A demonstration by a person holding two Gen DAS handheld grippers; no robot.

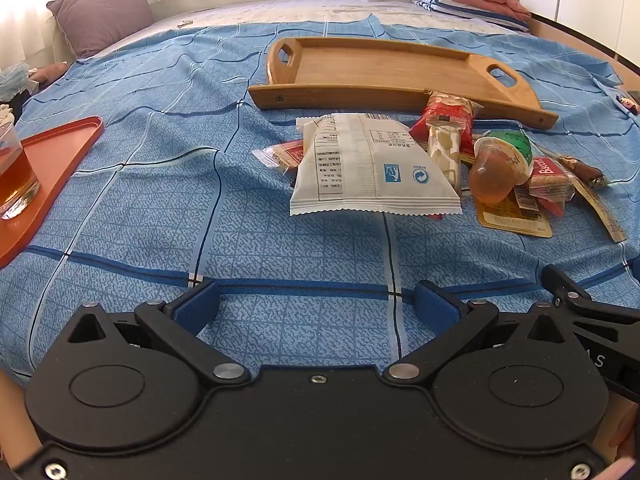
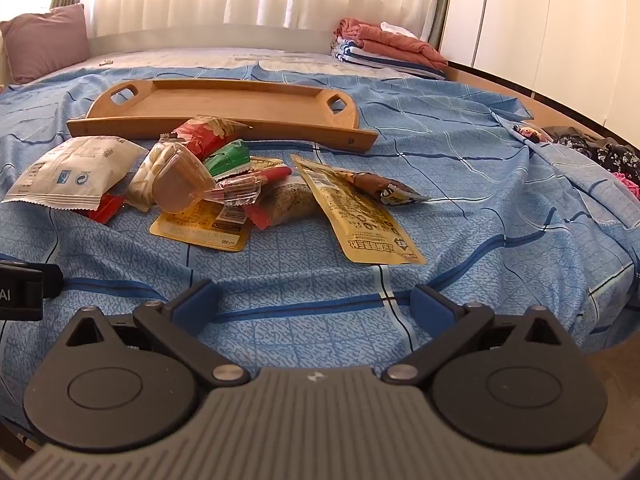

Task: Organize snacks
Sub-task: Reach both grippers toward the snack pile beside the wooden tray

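Observation:
A pile of snacks lies on the blue checked bedspread in front of a wooden tray (image 1: 384, 66) (image 2: 224, 98) that holds nothing. The pile has a white packet (image 1: 372, 168) (image 2: 68, 174), a jelly cup (image 1: 496, 168) (image 2: 180, 186), a red-and-clear cracker pack (image 1: 444, 128) (image 2: 204, 134) and yellow pouches (image 2: 360, 208). My left gripper (image 1: 316, 306) is open and empty, low over the bedspread, short of the white packet. My right gripper (image 2: 316, 304) is open and empty, short of the yellow pouches.
An orange tray (image 1: 60, 160) with a glass of tea (image 1: 14, 176) sits at the left. A purple pillow (image 1: 100, 12) and folded blankets (image 2: 384, 50) lie at the back. Dark clothes (image 2: 600, 152) lie at the bed's right edge.

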